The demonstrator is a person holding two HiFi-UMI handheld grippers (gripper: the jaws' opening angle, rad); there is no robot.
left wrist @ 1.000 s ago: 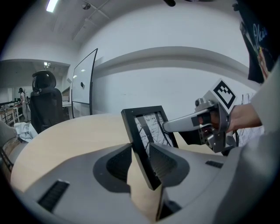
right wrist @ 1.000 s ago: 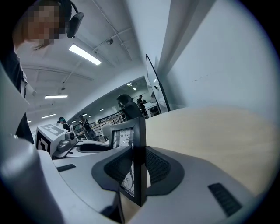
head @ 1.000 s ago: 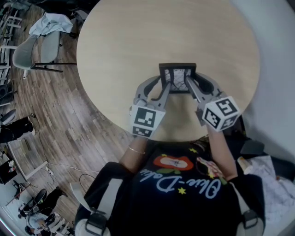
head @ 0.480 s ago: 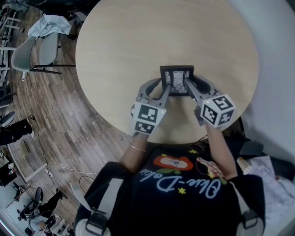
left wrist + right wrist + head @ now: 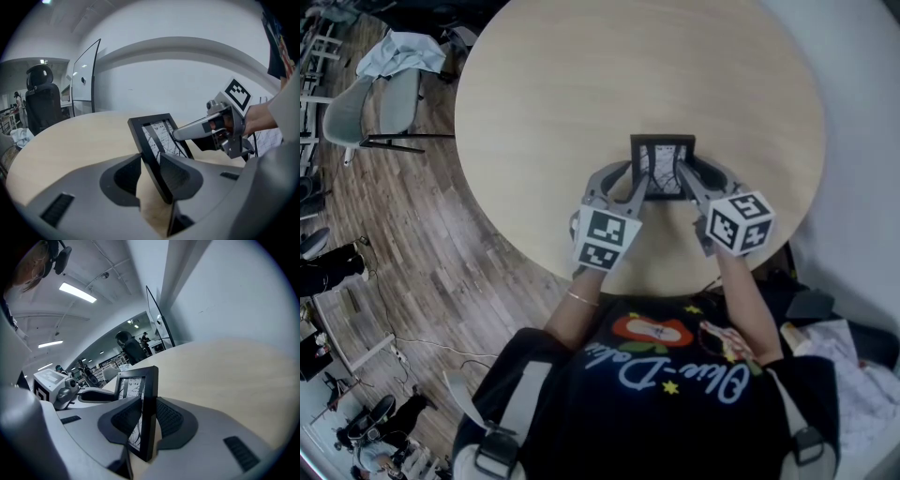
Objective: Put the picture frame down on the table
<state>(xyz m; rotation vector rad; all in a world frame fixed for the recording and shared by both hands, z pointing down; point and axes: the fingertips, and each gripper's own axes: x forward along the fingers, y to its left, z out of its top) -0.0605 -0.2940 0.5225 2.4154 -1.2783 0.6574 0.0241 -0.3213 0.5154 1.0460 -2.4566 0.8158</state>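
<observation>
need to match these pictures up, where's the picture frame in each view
Head view: picture frame just right of centre, over the near half of the table.
Left gripper view: picture frame at centre, tilted, print showing.
Right gripper view: picture frame low, left of centre, nearly edge-on.
Shared landmark: the round wooden table.

Matt wooden table [image 5: 581,75], matt-black frame [image 5: 662,164]

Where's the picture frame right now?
Head view: the picture frame is centred near the close edge of the round table, clamped between the left gripper and the right gripper.
</observation>
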